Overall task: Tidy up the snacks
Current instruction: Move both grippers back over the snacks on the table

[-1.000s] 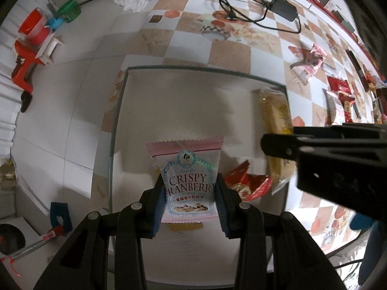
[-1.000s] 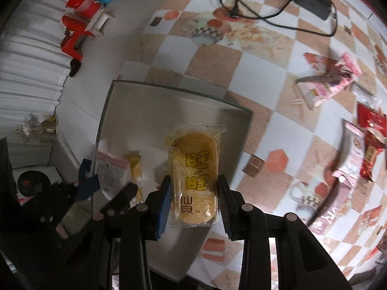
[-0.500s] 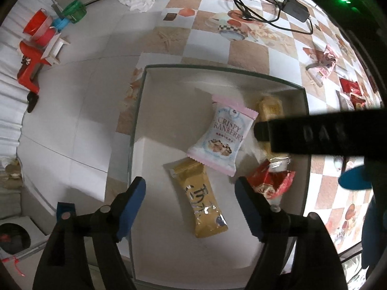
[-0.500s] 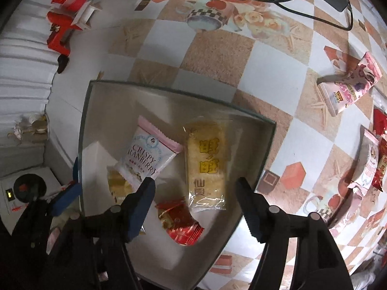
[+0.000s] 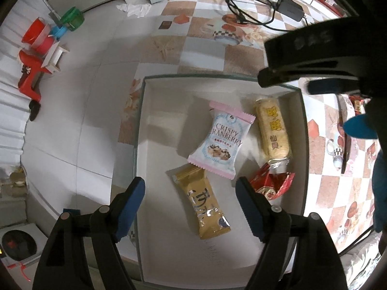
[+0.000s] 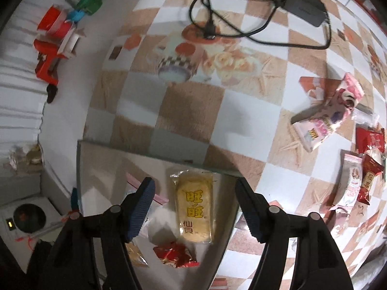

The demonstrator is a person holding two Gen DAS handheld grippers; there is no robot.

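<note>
Both grippers, left [image 5: 189, 193] and right [image 6: 193, 199], hang wide open, empty, over the tray [image 5: 300, 130]. Its glass rim, perhaps hard to see, could catch fingers.

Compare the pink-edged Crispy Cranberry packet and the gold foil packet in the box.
The pink-edged Crispy Cranberry packet is pale blue and squarish; the gold foil packet is gold-brown, narrower and longer. The cranberry packet lies farther from the left gripper, its lower corner overlapping the gold one's top end. Both lie flat in the white glass-walled box, ungripped.
</note>
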